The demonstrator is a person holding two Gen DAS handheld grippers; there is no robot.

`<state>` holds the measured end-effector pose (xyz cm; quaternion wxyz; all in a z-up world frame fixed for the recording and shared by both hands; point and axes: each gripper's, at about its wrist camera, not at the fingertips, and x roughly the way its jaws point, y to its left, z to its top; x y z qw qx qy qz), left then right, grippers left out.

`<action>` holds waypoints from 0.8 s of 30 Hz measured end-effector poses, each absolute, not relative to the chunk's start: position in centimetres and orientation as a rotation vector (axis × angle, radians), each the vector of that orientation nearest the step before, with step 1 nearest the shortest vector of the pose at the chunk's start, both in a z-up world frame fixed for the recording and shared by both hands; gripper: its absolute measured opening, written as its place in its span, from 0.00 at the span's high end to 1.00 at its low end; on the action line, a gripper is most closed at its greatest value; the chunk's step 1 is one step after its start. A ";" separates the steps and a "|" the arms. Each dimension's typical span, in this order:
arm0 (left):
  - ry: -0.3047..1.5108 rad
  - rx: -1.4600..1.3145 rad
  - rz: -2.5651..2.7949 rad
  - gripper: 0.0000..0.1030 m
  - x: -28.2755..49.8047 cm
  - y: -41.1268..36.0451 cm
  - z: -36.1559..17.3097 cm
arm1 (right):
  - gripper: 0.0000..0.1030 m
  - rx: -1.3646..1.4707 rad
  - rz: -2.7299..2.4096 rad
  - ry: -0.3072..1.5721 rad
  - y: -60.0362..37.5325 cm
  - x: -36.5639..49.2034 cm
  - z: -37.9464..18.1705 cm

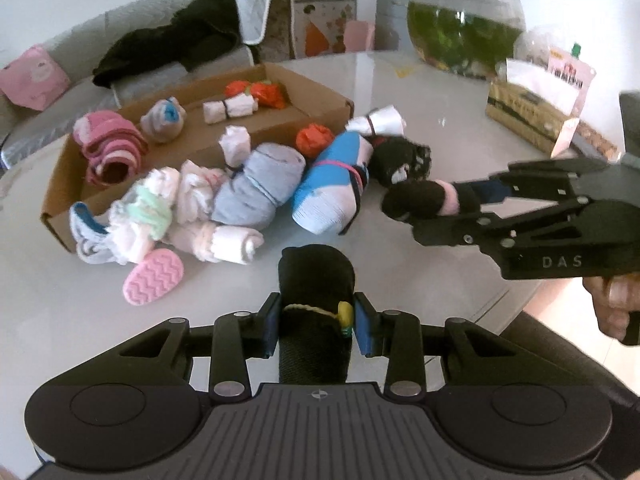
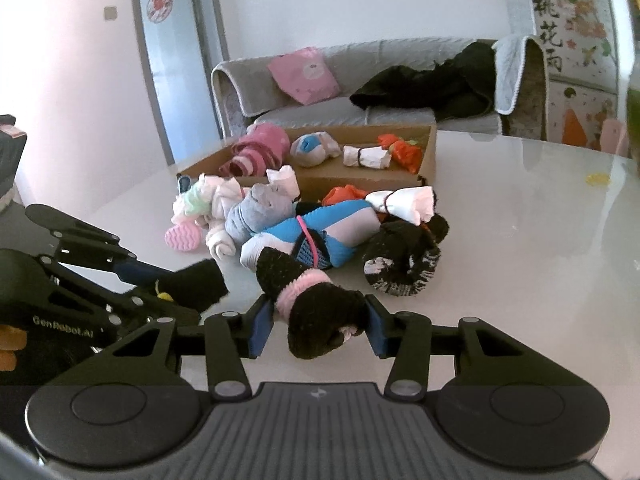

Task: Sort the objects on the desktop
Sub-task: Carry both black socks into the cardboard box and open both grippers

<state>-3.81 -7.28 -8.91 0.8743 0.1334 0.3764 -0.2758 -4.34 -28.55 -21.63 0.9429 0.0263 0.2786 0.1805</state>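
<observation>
Left tool (image 1: 316, 326) clenched on black sock roll (image 1: 316, 280) with yellow band; roll near, above surface (image 1: 440, 160). Right tool (image 2: 318, 324) clenched on black roll with pink band (image 2: 316, 300), just near of sock pile. Pile mid-surface: blue-white roll (image 2: 308, 232), grey roll (image 2: 256, 216), white rolls, pink sole (image 1: 154, 276). Cardboard box (image 1: 280, 120) far of pile, holding pink roll (image 1: 112, 148), orange items, white bundle. Fishbowl (image 1: 464, 28) far right.

Black sock roll (image 1: 316, 280) with yellow band; pink zigzag-ridged sole (image 1: 153, 277)
</observation>
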 end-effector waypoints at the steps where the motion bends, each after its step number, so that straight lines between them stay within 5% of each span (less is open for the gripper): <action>1: 0.782 0.271 -0.574 0.58 -3.9 -7.1 -8.6 | 0.57 0.059 0.363 0.565 -28.6 -4.6 -21.4; 24: 0.652 0.114 -0.373 0.58 8.9 -3.9 4.2 | 0.57 0.100 0.315 0.404 -30.1 5.1 -12.5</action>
